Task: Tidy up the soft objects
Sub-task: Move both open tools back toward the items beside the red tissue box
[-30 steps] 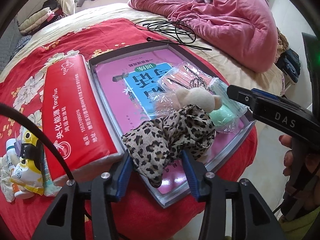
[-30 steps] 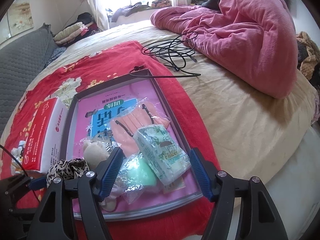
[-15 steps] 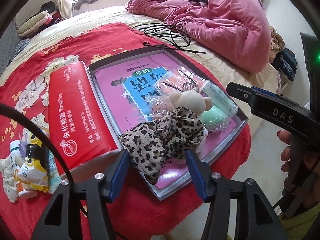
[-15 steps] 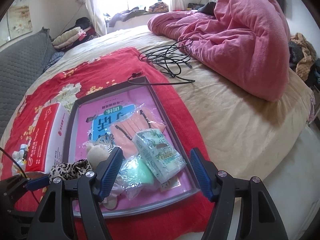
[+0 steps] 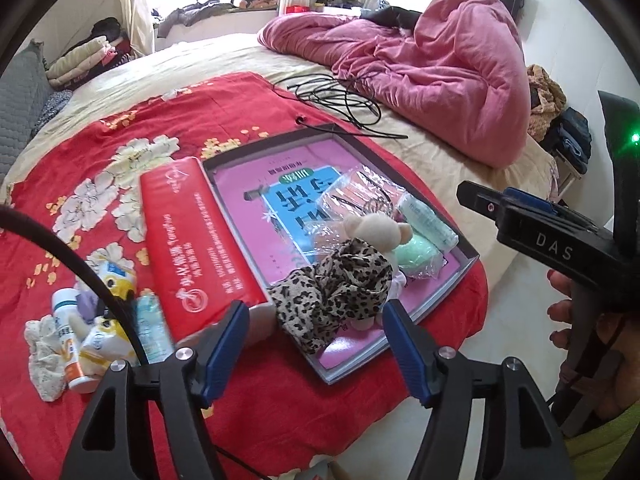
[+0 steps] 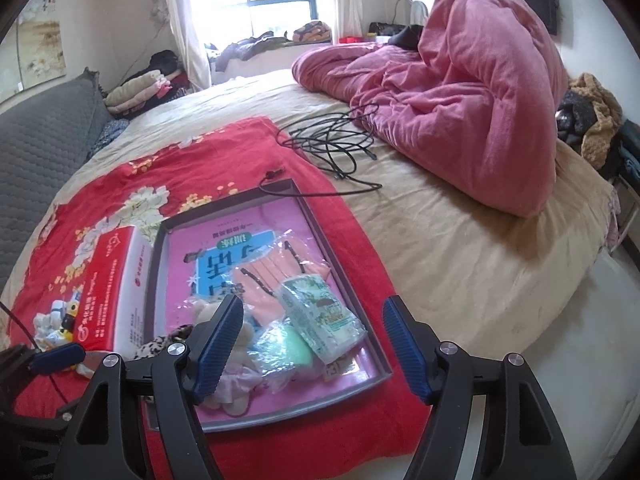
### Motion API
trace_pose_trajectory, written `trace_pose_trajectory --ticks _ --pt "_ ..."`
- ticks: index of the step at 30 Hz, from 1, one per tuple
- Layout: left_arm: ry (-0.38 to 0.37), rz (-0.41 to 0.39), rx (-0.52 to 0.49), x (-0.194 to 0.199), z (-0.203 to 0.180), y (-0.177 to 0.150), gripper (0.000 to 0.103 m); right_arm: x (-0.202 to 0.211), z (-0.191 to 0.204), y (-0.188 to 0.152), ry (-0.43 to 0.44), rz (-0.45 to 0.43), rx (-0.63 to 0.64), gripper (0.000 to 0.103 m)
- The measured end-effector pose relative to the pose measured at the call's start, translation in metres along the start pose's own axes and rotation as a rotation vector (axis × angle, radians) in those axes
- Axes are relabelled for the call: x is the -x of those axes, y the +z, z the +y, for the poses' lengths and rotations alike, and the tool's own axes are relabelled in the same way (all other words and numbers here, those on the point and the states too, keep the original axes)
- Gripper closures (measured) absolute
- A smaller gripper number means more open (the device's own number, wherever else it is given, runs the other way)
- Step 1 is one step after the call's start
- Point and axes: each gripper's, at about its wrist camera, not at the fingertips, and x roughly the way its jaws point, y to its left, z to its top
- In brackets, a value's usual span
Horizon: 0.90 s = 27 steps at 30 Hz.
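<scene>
Now hovering above the tray (image 5: 466,258) on the red cloth (image 5: 132,120) of the bed (image 6: 460,248). Left gripper (image 5: 316,328) released, jaws just opened wider, nothing pinched; leopard scarf (image 5: 332,292) lying free at the tray's near end, draped against the plush toy (image 5: 376,232). Right gripper (image 6: 312,328) spread wide too, empty, over the tissue pack (image 6: 324,316) and green bag (image 6: 288,344). Pink masks (image 6: 272,276) farther in. Red box (image 5: 192,240) just beside the tray.
</scene>
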Motion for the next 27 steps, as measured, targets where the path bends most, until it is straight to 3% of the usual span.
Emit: trace_pose_trajectory --ticks 9,27 --pt "0.028 -0.032 0.031 0.029 0.02 -0.01 0.028 0.019 0.031 0.003 0.031 -0.03 0.063 0.026" --pt "0.14 -0.104 0.158 0.096 0.095 -0.038 0.027 0.061 0.13 0.008 0.142 -0.106 0.217 0.025"
